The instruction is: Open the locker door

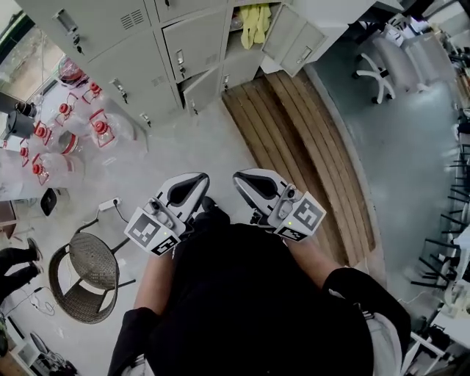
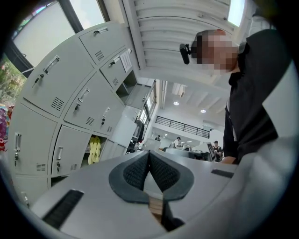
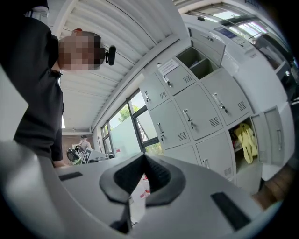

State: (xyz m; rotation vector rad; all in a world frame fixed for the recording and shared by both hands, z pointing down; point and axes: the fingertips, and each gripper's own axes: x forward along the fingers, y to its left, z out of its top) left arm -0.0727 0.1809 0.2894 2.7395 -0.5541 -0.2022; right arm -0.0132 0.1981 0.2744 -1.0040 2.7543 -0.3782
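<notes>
Room: pale concrete floor [image 1: 183, 147] lay under the person, and a wooden plank platform [image 1: 301, 139] ran out from the foot of the locker bank [image 1: 110, 44].
Locker bank: pale grey metal with stacked compartments; it stood ahead of the person, well apart from both grippers.
Locker door: a shut locker door [image 1: 192, 44] near the bank's middle was a flat grey panel with a small upright metal handle and a patch of vent slots.
Open compartment: toward the bank's right end an open door [image 1: 294, 40] stood swung out, and a yellow cloth [image 1: 255, 22] hung inside.
Left hand-held gripper: the left hand-held gripper [image 2: 149, 156] was held low and short of the bank. Its ribbed pads met at the tips with nothing between them.
Right hand-held gripper: the right hand-held gripper [image 3: 144, 158] was level with the left one and equally far from the bank. Its jaws were closed together and empty.
Left of the bank: clear water jugs [image 1: 95, 128] with red caps stood on the floor, with a wicker chair [image 1: 88, 275] farther out.
</notes>
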